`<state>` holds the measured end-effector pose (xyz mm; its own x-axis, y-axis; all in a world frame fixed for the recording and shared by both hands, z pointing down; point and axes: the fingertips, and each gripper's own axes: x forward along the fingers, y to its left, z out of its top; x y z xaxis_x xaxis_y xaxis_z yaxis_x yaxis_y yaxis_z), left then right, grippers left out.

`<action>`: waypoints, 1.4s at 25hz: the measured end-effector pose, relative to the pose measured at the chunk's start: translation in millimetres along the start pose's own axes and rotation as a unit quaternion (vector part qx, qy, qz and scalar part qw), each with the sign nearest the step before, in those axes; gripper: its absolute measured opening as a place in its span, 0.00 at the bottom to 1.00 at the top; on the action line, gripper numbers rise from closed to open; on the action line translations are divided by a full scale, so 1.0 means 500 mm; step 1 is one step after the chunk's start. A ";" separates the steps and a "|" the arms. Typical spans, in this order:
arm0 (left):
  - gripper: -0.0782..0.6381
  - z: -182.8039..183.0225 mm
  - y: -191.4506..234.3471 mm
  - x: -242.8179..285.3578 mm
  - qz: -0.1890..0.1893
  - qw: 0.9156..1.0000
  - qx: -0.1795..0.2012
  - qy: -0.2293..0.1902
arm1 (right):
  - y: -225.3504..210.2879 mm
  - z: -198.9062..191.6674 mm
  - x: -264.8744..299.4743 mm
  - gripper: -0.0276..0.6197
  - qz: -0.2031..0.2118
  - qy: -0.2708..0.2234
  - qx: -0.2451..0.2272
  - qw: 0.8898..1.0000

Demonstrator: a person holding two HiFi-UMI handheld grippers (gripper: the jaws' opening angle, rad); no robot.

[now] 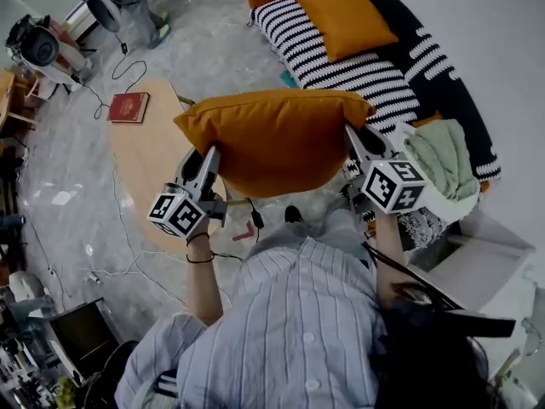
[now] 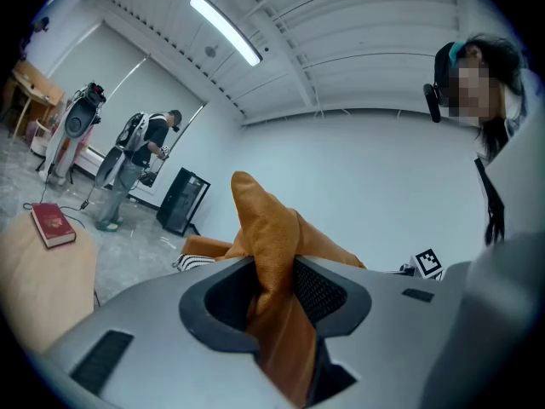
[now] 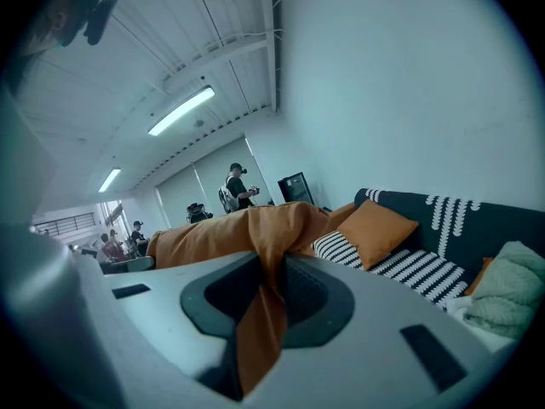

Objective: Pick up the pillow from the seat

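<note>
An orange pillow (image 1: pixel 277 139) hangs in the air in front of me, held by both grippers at its lower corners. My left gripper (image 1: pixel 207 162) is shut on the pillow's left corner; orange fabric (image 2: pixel 271 267) is pinched between its pads. On the other side my right gripper (image 1: pixel 356 141) is shut on the right corner, with a fold of the pillow (image 3: pixel 266 254) running down between its jaws. A second orange pillow (image 1: pixel 345 14) lies on the striped seat (image 1: pixel 341 62) behind.
A dark sofa back (image 1: pixel 434 66) with white stripes runs along the wall. A green cloth (image 1: pixel 443 156) lies at the right. A low wooden table (image 1: pixel 149 160) with a red book (image 1: pixel 128 106) stands at the left. Cables cross the floor. A person (image 2: pixel 140 156) stands far off.
</note>
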<state>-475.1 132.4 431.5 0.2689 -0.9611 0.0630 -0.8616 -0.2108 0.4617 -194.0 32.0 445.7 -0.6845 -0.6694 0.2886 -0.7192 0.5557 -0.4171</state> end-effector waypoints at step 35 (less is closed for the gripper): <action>0.32 -0.010 0.076 -0.115 0.073 0.997 -0.016 -0.029 | 0.089 -0.045 0.087 0.16 0.052 0.044 -0.035 0.997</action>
<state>-521.0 180.7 449.8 0.1155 -0.9900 0.0810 -0.8751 -0.0629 0.4798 -258.3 38.8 458.9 -0.7618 -0.5614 0.3233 -0.6478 0.6550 -0.3891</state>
